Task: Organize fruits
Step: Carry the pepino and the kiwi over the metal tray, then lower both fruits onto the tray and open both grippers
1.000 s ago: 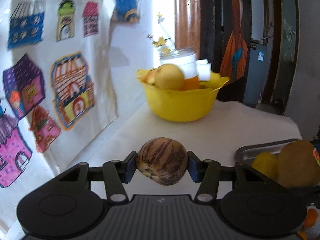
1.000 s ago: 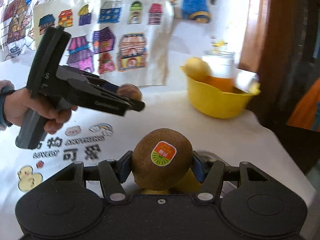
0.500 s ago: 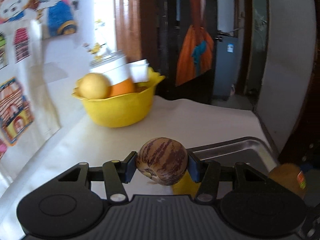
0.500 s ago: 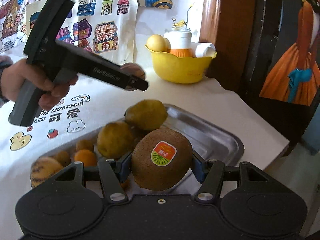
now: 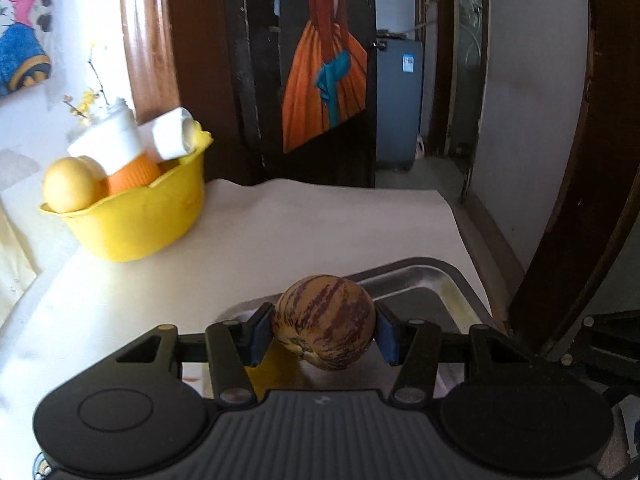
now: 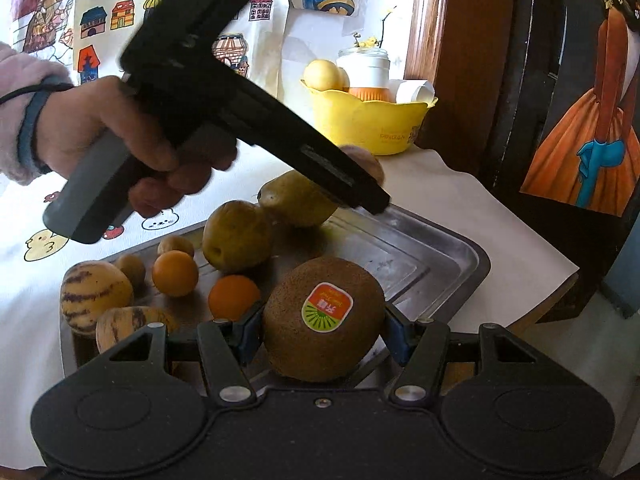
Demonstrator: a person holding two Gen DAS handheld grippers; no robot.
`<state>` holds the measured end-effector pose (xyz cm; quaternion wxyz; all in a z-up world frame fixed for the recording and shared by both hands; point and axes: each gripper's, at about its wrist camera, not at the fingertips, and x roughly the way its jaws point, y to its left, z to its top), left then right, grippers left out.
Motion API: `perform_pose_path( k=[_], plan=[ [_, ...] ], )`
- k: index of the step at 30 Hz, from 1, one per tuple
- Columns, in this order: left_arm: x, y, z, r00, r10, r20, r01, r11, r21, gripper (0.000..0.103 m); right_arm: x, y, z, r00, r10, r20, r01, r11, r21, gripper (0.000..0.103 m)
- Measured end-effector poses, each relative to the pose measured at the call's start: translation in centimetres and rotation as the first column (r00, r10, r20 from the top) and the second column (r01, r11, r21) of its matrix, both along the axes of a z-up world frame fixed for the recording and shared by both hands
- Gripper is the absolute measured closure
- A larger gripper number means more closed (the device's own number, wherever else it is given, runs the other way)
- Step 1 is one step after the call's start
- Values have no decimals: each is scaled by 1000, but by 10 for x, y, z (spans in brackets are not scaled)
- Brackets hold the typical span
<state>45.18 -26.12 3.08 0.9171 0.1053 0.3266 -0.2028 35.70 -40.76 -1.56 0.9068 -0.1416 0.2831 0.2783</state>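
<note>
My left gripper [image 5: 324,330] is shut on a purple-striped melon [image 5: 325,322], held above the far end of the metal tray [image 5: 432,280]. In the right wrist view that same gripper [image 6: 368,188] hangs over the tray [image 6: 440,248], the melon [image 6: 366,160] partly hidden behind its finger. My right gripper [image 6: 323,338] is shut on a brown kiwi [image 6: 323,318] with a red sticker, low over the tray's near side. On the tray lie two pears [image 6: 236,236], two oranges [image 6: 175,273], two striped melons [image 6: 95,296] and small brown fruits [image 6: 176,245].
A yellow bowl [image 6: 368,124] with a yellow fruit, an orange cup and white containers stands at the table's back by the wall. The table edge [image 6: 560,276] drops off just right of the tray. A hand [image 6: 100,128] in a pink sleeve holds the left gripper.
The left gripper swung right with the striped melon, from over the tablecloth to above the tray. The right gripper came down toward the tray with the kiwi.
</note>
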Motion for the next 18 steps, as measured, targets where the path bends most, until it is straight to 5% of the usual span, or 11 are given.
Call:
perform_pose_path(
  k=[18],
  plan=[
    [8,-22,-19,998,-16,-68,19,998,52,46,-9,2,-7,1000,-13,18,13,1000,-10,41]
  ],
)
